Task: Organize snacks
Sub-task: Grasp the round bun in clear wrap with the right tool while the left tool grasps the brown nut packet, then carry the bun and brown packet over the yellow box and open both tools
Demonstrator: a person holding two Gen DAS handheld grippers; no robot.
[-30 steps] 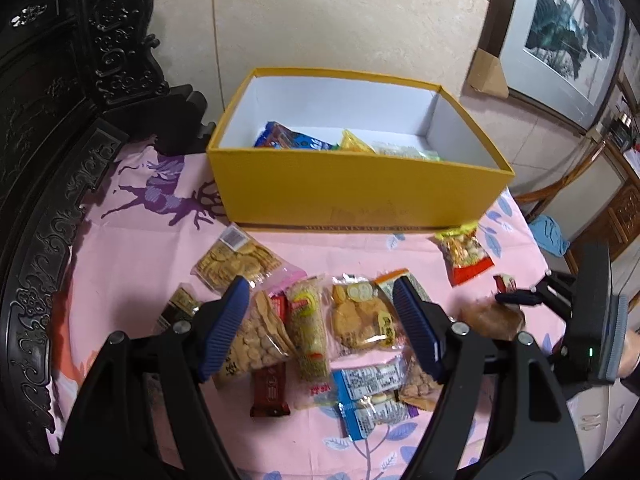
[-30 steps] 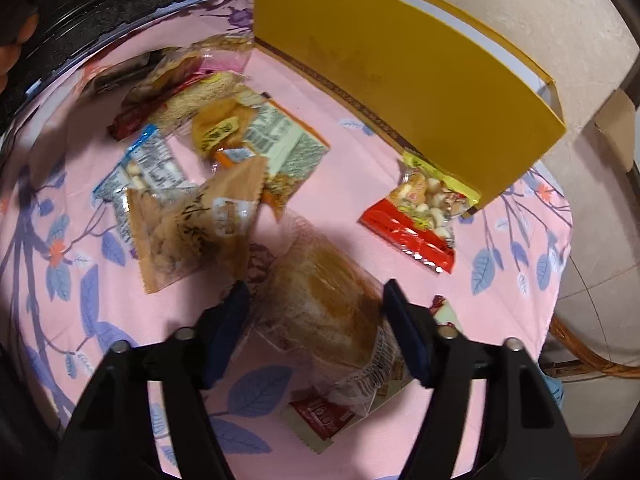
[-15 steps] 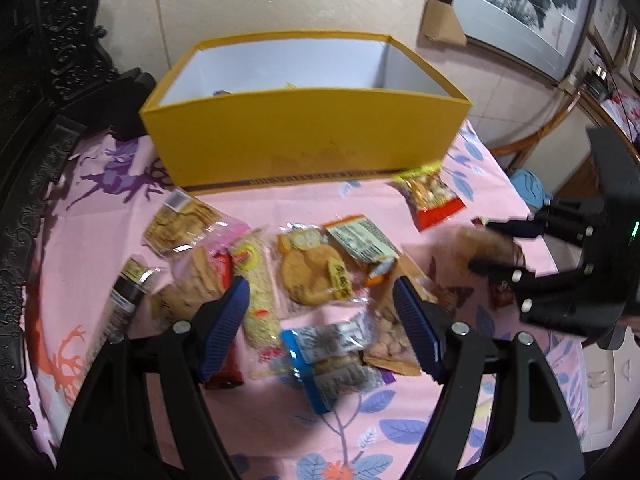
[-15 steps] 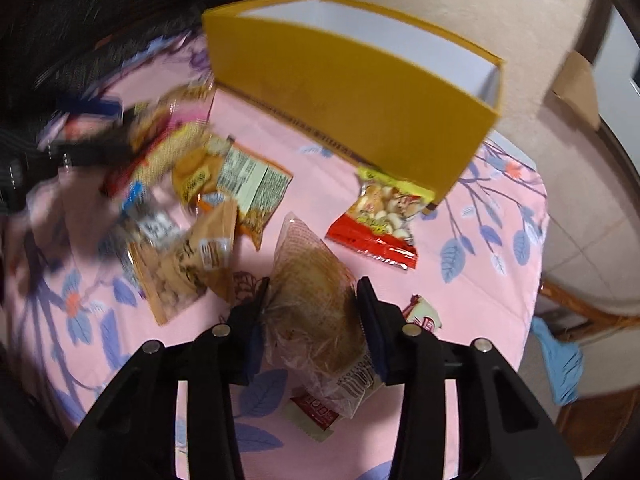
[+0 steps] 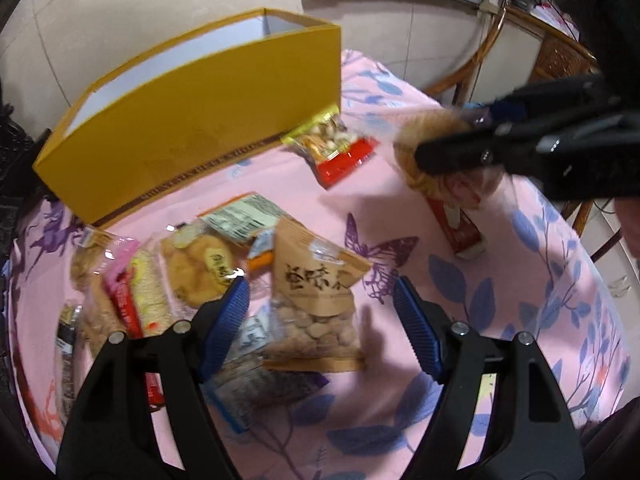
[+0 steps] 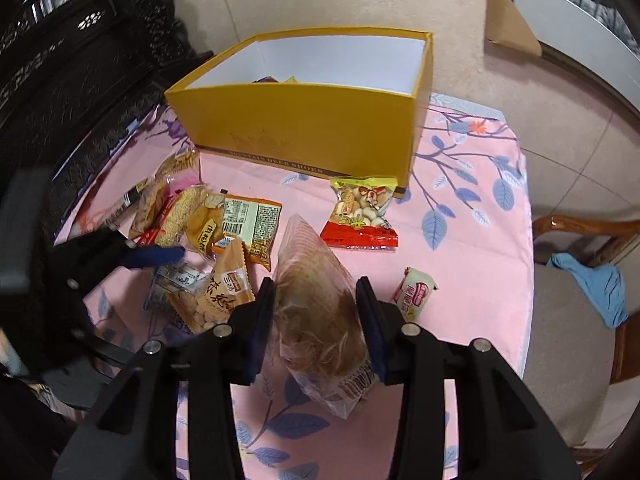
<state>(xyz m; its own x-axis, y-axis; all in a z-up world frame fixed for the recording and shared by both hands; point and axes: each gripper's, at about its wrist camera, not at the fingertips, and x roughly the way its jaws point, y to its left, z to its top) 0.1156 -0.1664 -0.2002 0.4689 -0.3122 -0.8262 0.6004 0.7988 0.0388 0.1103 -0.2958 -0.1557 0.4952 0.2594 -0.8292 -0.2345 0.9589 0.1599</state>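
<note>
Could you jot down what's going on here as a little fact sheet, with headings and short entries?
Setting: pink floral tablecloth
Container: open yellow box, a few packets inside
Right gripper: its jaws have just been closing, now clamped on a clear bread bag
Left gripper: open, empty, over a brown nut pouch
Loose near the box: red-and-yellow snack bag
Also loose: small white-and-red packet, heap of cracker packs
Progress: most snacks not yet boxed
</note>
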